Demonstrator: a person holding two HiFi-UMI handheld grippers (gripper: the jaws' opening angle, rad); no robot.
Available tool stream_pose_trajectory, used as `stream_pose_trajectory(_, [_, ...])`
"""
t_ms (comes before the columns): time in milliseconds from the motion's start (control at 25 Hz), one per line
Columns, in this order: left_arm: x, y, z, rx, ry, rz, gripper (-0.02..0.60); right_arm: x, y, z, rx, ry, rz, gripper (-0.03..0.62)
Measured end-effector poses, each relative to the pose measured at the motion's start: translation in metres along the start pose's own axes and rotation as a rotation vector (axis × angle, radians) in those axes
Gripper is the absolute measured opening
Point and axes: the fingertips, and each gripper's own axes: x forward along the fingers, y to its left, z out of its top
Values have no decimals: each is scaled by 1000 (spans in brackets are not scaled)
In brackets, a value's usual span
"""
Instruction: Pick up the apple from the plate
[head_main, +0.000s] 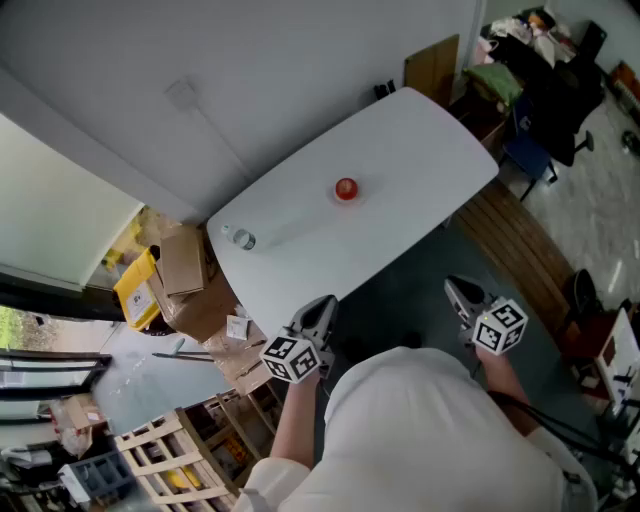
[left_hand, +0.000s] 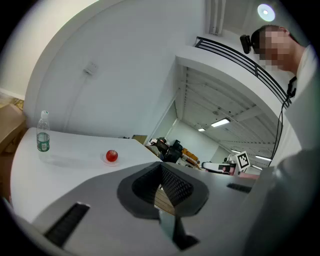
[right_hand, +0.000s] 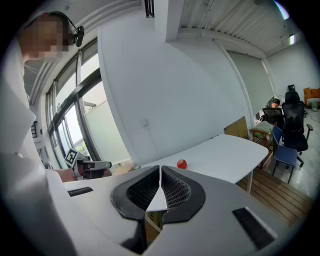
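Since the left gripper (head_main: 318, 310) and right gripper (head_main: 461, 292) are held closed and empty at the near edge — the apple (head_main: 346, 188) lies farther across the table (head_main: 420, 140) — the approach is judged pending; a reach and opened jaws are called for.

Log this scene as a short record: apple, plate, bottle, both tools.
apple: red, on the plate, middle of the table, untouched
plate: clear, under the apple
bottle: upright at one table end, apart from the apple
left tool: shut, empty, far from the apple
right tool: shut, empty, far from the apple
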Motion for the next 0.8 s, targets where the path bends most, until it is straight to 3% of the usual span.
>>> stream_pose_trajectory(800, [-12, 18, 0, 1, 37, -59, 0, 14, 25, -9, 49, -21, -25, 41])
